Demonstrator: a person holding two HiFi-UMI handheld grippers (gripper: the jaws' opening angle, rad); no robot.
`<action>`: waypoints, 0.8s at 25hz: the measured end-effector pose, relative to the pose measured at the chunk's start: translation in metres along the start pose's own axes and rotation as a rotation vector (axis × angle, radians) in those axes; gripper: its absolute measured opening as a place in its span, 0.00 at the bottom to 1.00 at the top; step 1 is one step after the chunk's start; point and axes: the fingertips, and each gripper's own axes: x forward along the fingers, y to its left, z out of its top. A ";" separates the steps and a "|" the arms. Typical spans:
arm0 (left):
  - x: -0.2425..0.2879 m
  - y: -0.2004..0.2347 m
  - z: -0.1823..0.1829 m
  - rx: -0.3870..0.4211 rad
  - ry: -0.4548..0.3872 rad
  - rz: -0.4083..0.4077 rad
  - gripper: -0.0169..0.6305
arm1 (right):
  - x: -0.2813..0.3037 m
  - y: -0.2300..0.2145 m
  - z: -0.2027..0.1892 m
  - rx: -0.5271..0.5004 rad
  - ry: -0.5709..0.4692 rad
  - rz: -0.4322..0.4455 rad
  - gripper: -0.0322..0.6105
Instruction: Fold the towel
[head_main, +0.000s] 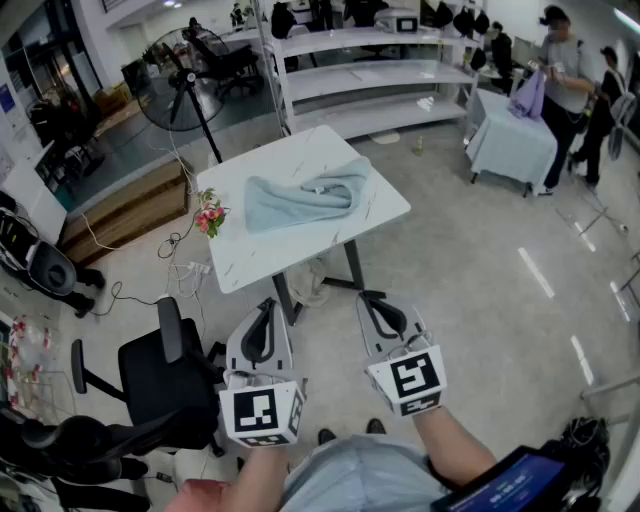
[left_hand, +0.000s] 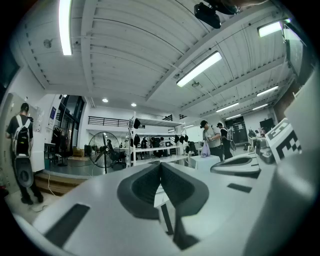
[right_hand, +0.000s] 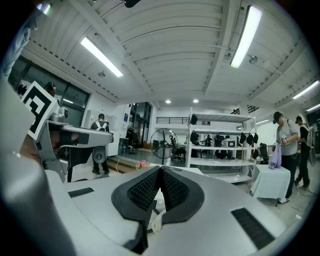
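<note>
Lying crumpled in the middle of the table (head_main: 250, 258), the pale blue towel (head_main: 305, 200) is unfolded, so I judge that the folding has not begun. The left tongs (head_main: 267, 306) and right tongs (head_main: 369, 299) are pressed together with nothing between them, probably a ready stance. Both are held level, side by side, well short of the table's near edge and pointing towards it.

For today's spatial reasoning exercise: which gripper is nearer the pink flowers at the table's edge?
Left. In the head view the left gripper is held short of the table, below and slightly right of the pink flowers; the right gripper is beside it, farther right.
</note>
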 end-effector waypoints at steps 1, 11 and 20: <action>-0.001 -0.001 0.001 0.000 0.002 0.001 0.04 | -0.001 0.000 0.001 0.000 0.000 0.002 0.07; 0.002 -0.034 -0.009 0.001 0.043 0.015 0.04 | -0.019 -0.022 -0.013 0.041 0.017 0.032 0.08; 0.016 -0.053 -0.025 0.009 0.091 0.043 0.04 | -0.016 -0.046 -0.030 0.045 0.033 0.083 0.12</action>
